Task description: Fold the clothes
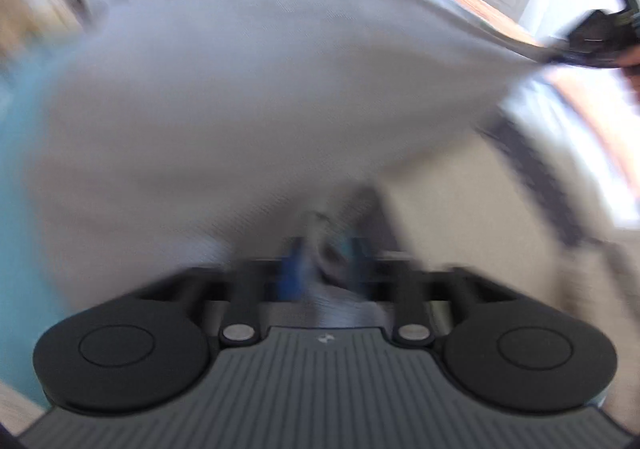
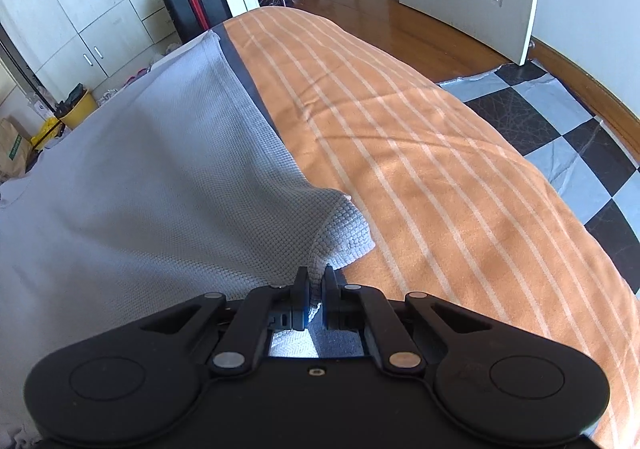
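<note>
grey waffle-knit garment (image 2: 160, 177) stretched over orange striped bed (image 2: 420, 169); left gripper (image 1: 320, 249) and right gripper (image 2: 316, 281) each pinch it.

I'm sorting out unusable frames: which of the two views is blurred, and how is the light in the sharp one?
Left wrist view: heavy motion blur smears the grey garment and the room, though the left gripper body stays fairly crisp. Right wrist view: sharp, daylit, soft shadows across the orange striped blanket, glare on the wood floor, fisheye bending at the edges.
</note>
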Demonstrator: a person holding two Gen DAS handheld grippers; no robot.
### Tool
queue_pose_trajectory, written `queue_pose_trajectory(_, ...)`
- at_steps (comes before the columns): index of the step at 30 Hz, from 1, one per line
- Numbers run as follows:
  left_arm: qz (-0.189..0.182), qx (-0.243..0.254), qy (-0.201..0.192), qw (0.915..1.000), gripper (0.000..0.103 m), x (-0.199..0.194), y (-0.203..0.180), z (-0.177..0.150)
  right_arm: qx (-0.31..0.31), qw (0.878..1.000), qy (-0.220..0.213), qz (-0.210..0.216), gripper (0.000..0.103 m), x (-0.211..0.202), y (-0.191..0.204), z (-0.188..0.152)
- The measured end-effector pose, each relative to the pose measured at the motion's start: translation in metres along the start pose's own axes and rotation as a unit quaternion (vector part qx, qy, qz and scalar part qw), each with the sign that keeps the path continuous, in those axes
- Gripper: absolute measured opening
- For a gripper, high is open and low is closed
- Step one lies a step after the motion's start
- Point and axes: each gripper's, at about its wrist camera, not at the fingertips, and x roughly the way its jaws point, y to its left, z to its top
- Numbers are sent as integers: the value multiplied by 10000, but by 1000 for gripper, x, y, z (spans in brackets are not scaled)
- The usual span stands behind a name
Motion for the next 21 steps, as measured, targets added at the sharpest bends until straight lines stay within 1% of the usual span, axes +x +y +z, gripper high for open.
queue_pose_trajectory(1, -4, 43, 10, 10000, 70, 1, -1, -1, 23, 10000, -5, 4, 5, 2, -1, -1)
queue_pose_trajectory(4, -18, 173, 42, 9998, 73, 5, -4, -4, 107, 9999, 27, 54, 5, 6, -4, 0)
queue_pose_trajectory(5, -22, 216, 52, 9998, 76, 6, -5, -5, 119, 9999, 37, 69, 5, 6, -5, 1)
queue_pose_trajectory(6, -27, 259, 63, 9996, 84, 7, -6, -7, 109, 9999, 36, 74, 5, 4, -4, 1)
queue_pose_trajectory(8, -36, 345, 83, 9994, 94, 9, -8, -9, 52, 10000, -18, 77, 5, 1, -2, 1)
queue_pose_trajectory(10, -44, 431, 104, 9990, 99, 12, -10, -11, -14, 10000, -60, 63, 5, -2, 1, 0)
queue_pose_trajectory(11, -49, 474, 115, 9988, 98, 13, -12, -12, -9, 9999, -76, 72, 5, -3, 1, 0)
queue_pose_trajectory(13, -58, 561, 136, 9983, 75, 15, -14, -14, 37, 9999, -99, 111, 5, -4, 0, 0)
queue_pose_trajectory(14, -58, 604, 144, 9981, 43, 16, -15, -15, 92, 9998, -111, 147, 5, -5, -2, 0)
queue_pose_trajectory(15, 205, 677, 51, 9975, 15, 13, -14, -11, 149, 9996, -123, 184, 5, -5, -4, 0)
queue_pose_trajectory(16, 465, 747, -43, 9961, 15, 11, -13, -6, 207, 9995, -136, 221, 5, -5, -5, 0)
queue_pose_trajectory(18, 551, 599, -369, 9960, 15, -2, -3, 3, 200, 9993, -117, 284, 5, -4, -5, 0)
queue_pose_trajectory(20, 635, 449, -695, 9945, 16, -14, 8, 12, -31, 9997, -115, 196, 5, -5, 2, -1)
queue_pose_trajectory(21, 605, 297, -833, 9942, 17, -19, 12, 14, -156, 9997, -131, 131, 5, -6, 7, -2)
